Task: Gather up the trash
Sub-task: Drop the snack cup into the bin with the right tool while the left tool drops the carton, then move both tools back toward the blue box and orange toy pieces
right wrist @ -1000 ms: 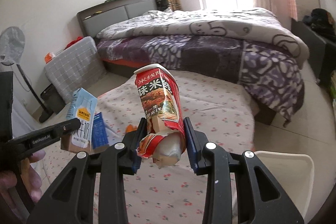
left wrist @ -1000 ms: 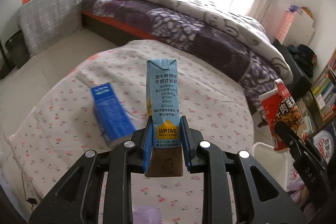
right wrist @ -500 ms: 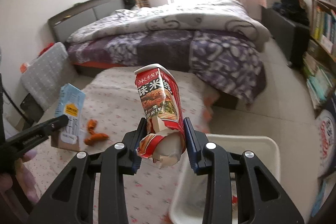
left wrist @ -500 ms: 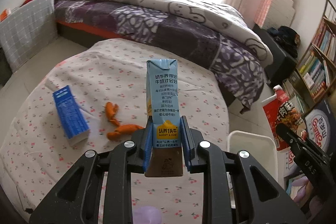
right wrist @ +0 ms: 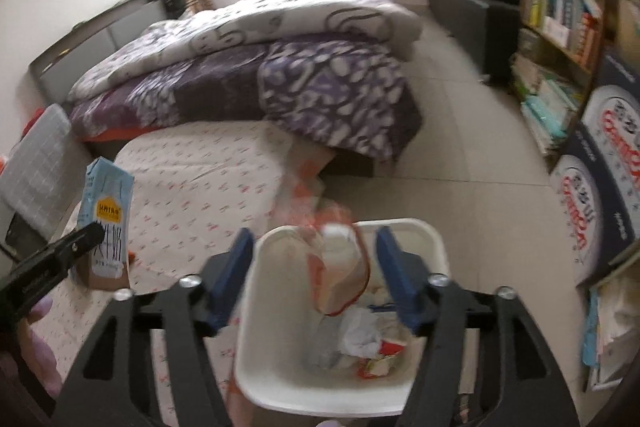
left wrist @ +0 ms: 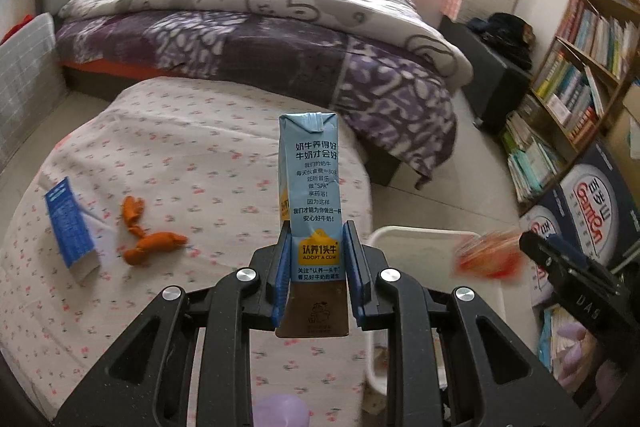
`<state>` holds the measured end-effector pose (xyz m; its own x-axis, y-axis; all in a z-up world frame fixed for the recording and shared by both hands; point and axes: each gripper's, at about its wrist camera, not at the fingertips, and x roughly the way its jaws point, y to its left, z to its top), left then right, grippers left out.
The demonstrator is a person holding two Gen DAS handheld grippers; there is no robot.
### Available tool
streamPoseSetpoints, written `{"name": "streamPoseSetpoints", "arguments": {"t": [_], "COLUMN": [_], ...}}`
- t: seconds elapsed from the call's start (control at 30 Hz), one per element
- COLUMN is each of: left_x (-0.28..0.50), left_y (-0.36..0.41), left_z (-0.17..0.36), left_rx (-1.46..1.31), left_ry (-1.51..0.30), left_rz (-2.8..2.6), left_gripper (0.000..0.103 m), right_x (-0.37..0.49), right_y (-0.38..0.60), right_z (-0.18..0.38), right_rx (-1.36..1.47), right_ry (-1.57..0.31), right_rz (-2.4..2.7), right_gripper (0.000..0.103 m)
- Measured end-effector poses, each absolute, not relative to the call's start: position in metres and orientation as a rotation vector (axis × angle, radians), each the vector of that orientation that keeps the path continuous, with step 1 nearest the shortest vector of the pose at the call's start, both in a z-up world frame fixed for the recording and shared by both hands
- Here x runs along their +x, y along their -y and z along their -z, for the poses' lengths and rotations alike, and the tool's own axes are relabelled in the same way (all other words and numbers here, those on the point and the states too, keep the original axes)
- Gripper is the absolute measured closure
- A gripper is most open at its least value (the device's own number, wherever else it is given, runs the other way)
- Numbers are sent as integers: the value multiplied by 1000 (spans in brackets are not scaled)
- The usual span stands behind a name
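The left hand-held gripper (left wrist: 314, 281) is clenched on the light blue milk carton (left wrist: 313, 205), which stands upright between its blue pads, gripped near its lower end. The right hand-held gripper (right wrist: 316, 277) has just been opening its jaws; they now stand wide apart and released. The red snack carton (right wrist: 340, 269) is between them but touches neither pad. It is in the air over the white bin (right wrist: 434, 247), which already holds crumpled paper and wrappers.

The red snack carton is strongly blurred in both views, so its print cannot be read. In the left wrist view it is only a red-orange smear beside the tip of the right hand-held gripper. The lower part of the bin is cut off by the gripper arms.

The surface (left wrist: 192, 155) wears a white cloth with small pink flowers. A dark blue box (left wrist: 68, 227) lies on it at the left, and orange peel pieces (left wrist: 146, 233) lie just beside that box. Behind stands a bed (left wrist: 248, 39) with a purple and white quilt, under a bright window. A bookshelf (left wrist: 576, 79) fills the right wall, and the floor has pale tiles.
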<state>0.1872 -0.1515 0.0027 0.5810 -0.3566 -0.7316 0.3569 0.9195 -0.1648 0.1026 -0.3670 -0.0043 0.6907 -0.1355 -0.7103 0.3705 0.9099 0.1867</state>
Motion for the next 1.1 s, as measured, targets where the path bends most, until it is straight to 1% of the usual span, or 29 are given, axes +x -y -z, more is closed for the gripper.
{"name": "streamPoseSetpoints", "arguments": {"t": [0.1, 0.13, 0.57, 0.6, 0.7, 0.77, 0.83, 0.9, 0.97, 1.0, 1.1], "left_x": [181, 178, 156, 154, 148, 147, 147, 149, 153, 157, 167], "left_y": [169, 176, 244, 248, 256, 257, 257, 254, 247, 242, 224], "left_z": [0, 1, 22, 23, 26, 28, 30, 31, 33, 34, 35], "left_rx": [18, 25, 79, 87, 97, 100, 109, 113, 121, 120, 98], "left_ry": [-855, -857, -927, -930, -934, -939, -945, -949, -956, -960, -967], "left_rz": [442, 455, 620, 630, 651, 653, 641, 626, 591, 566, 512], "left_gripper": [79, 79, 78, 76, 56, 52, 44, 41, 36, 30, 25], "right_x": [94, 91, 67, 65, 62, 62, 62, 65, 68, 71, 80], "right_y": [382, 388, 435, 439, 443, 445, 445, 442, 437, 433, 420], "right_z": [1, 0, -6, -6, -7, -8, -9, -10, -11, -11, -10], "right_rx": [345, 355, 416, 425, 440, 445, 450, 450, 446, 441, 431], "right_ry": [-738, -730, -678, -673, -666, -662, -659, -658, -659, -663, -676], "right_rz": [325, 339, 460, 468, 479, 481, 481, 477, 469, 462, 435], "right_gripper": [28, 28, 22, 21, 18, 17, 17, 16, 16, 16, 14]}}
